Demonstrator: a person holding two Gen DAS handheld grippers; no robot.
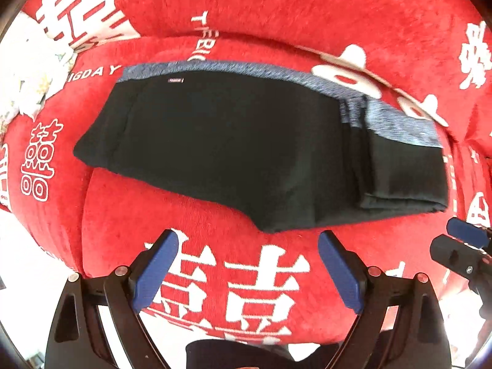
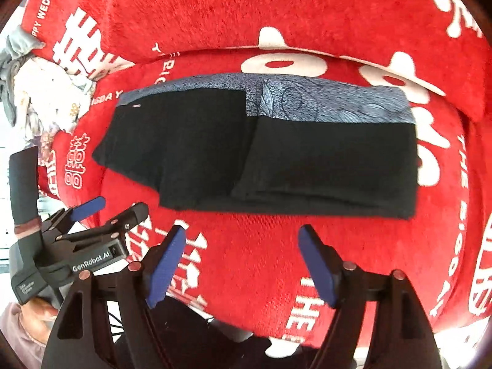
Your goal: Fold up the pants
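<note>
1. Left wrist view: the left gripper [image 1: 247, 247] hangs with jaws wide and nothing between them, over the red cover [image 1: 276, 3] just short of the pants [image 1: 233, 153]. The pants lie folded, grey-blue waistband [image 1: 402, 123] along the far edge, one end doubled over on the right (likely just laid down, hence both grippers clear). The right gripper [image 1: 452, 236] shows at the frame's right edge.

2. Right wrist view: the right gripper [image 2: 243, 235] is likewise wide and empty above the cover, pants beyond its tips. A pile of pale cloth [image 2: 46, 92] sits far left.

3. Containers: none seen in either view.
</note>
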